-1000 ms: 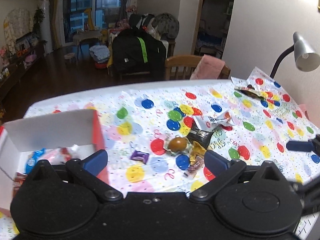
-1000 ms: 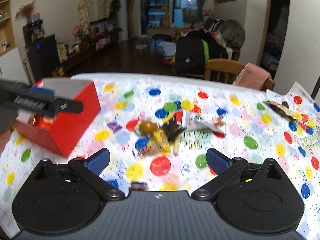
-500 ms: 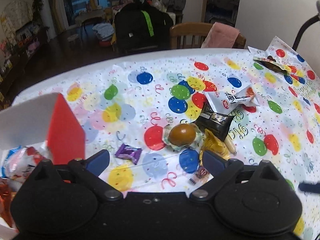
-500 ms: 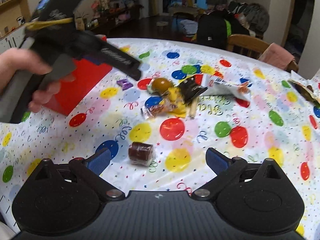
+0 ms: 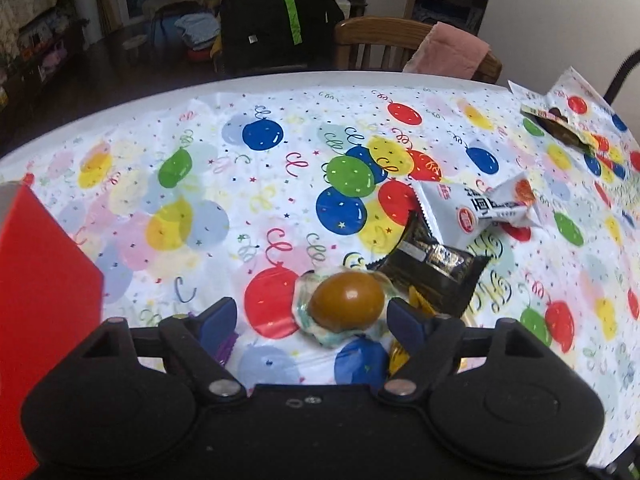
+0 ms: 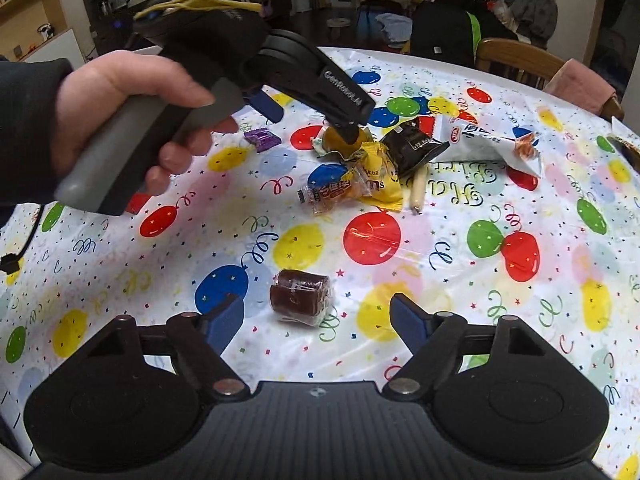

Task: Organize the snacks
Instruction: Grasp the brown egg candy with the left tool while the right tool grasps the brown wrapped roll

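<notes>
Snacks lie in a loose pile on the balloon-print tablecloth (image 5: 200, 160). My left gripper (image 5: 311, 320) is open, and the brown egg-shaped snack (image 5: 346, 300) in clear wrap sits between its fingertips. Behind the egg are a black packet (image 5: 436, 264) and a white packet (image 5: 480, 208). The red box (image 5: 40, 300) stands at the left edge. My right gripper (image 6: 316, 316) is open over the table, with a wrapped brown roll (image 6: 300, 298) just ahead of its fingers. In the right wrist view a hand (image 6: 120, 112) holds the left gripper (image 6: 310, 118) over the egg snack (image 6: 332, 142).
A purple candy (image 6: 261, 139), an orange-wrapped snack (image 6: 332, 192), a yellow packet (image 6: 380, 184) and a sausage stick (image 6: 418, 184) lie near the pile. Another packet (image 5: 560, 124) sits far right. A wooden chair with pink cloth (image 5: 448, 52) stands beyond the table's far edge.
My left gripper has moved away from the red box and forward and down onto the egg snack. My right gripper has closed in on the brown roll. Both stay open.
</notes>
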### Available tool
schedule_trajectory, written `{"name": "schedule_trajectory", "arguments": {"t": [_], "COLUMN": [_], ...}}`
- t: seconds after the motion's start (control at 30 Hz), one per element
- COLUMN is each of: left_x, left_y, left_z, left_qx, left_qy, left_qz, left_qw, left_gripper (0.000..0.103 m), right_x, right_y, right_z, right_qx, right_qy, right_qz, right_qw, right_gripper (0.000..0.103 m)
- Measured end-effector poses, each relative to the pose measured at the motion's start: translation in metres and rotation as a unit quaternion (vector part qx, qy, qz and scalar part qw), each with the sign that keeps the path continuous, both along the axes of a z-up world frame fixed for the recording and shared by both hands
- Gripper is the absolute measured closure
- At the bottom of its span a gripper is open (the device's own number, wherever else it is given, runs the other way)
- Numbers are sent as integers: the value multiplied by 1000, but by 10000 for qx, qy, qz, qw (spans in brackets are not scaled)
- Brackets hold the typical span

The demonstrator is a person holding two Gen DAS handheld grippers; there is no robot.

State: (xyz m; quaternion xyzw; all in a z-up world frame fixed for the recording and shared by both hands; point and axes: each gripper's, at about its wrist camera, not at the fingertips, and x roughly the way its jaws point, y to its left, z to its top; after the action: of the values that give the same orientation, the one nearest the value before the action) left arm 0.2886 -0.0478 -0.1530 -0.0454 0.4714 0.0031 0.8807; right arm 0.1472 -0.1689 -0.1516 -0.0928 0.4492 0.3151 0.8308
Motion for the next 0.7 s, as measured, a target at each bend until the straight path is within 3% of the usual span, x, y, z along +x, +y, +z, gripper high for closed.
{"name": "schedule_trajectory", "arguments": {"t": [0.4, 0.47, 0.6, 0.7], "left_x": [19, 19, 18, 16], "left_y": [0, 0, -3, -8], "left_z": [-20, -20, -18, -17], "left_qx": [-357, -343, -337, -247], "left_qy": [244, 215, 150, 117], "left_qz": [56, 32, -33, -95], "left_qw": [9990, 9992, 9993, 9996], "left_gripper": [26, 29, 45, 47], "right_x": [7, 8, 10, 10], "right_y": [16, 17, 17, 19], "right_z": [-15, -16, -17, -18], "right_qx": [-54, -59, -35, -51], "right_qy": [161, 185, 191, 189], "right_qz": [122, 107, 74, 82], "right_qw": [9998, 9998, 9998, 9998], "right_gripper": [38, 42, 47, 50]}}
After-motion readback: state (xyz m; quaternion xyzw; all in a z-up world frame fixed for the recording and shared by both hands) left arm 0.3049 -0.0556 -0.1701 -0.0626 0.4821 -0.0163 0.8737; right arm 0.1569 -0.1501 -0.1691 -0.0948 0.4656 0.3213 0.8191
